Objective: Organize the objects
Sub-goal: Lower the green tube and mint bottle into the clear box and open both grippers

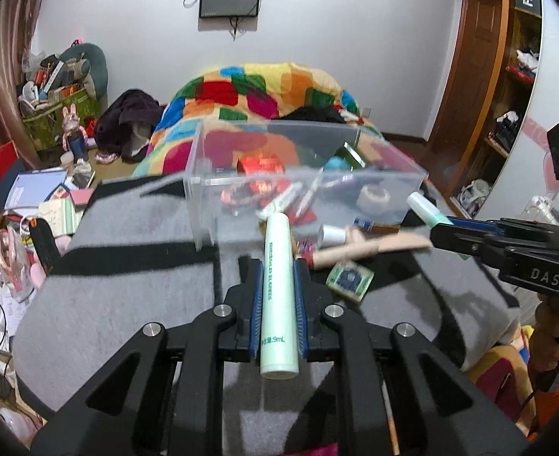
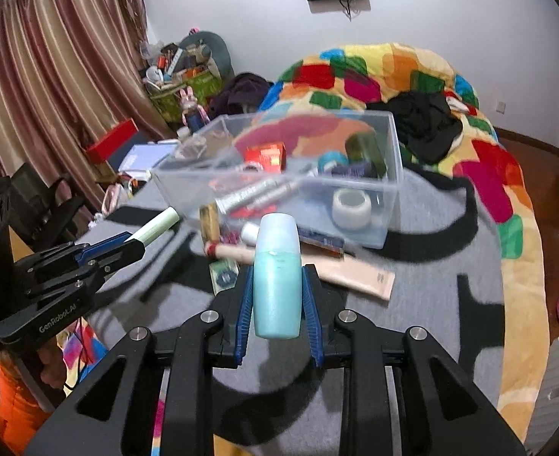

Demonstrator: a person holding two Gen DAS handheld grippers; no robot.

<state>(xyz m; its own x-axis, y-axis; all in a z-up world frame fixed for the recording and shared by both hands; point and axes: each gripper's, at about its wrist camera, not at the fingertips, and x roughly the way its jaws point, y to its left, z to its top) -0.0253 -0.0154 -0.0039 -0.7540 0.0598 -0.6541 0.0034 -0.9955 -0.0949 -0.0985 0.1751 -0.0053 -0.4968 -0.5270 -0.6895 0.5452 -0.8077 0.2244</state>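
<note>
Clamped between my left gripper's (image 1: pixel 278 266) blue pads (image 1: pixel 258 296) is a pale green tube (image 1: pixel 278 285), its length running straight out along the fingers toward the clear plastic bin (image 1: pixel 203 205). My right gripper (image 2: pixel 277 277) squeezes a turquoise bottle (image 2: pixel 277 285) the same way, cap end pointing forward at the bin's near wall. Both hang above the grey blanket with black stripes (image 1: pixel 127 266) that covers this end of the bed.

The bin sits on the blanket toward its far edge, and it already holds a red box (image 2: pixel 266 155), a roll of clear tape (image 2: pixel 351 209), some markers (image 2: pixel 249 195) and a dark green jar (image 2: pixel 365 146). Just in front of the bin's near wall lie a long beige tube (image 2: pixel 355 271), a small white bottle (image 2: pixel 250 232) and a little green-and-blue packet (image 1: pixel 350 279), close together on the blanket.
</note>
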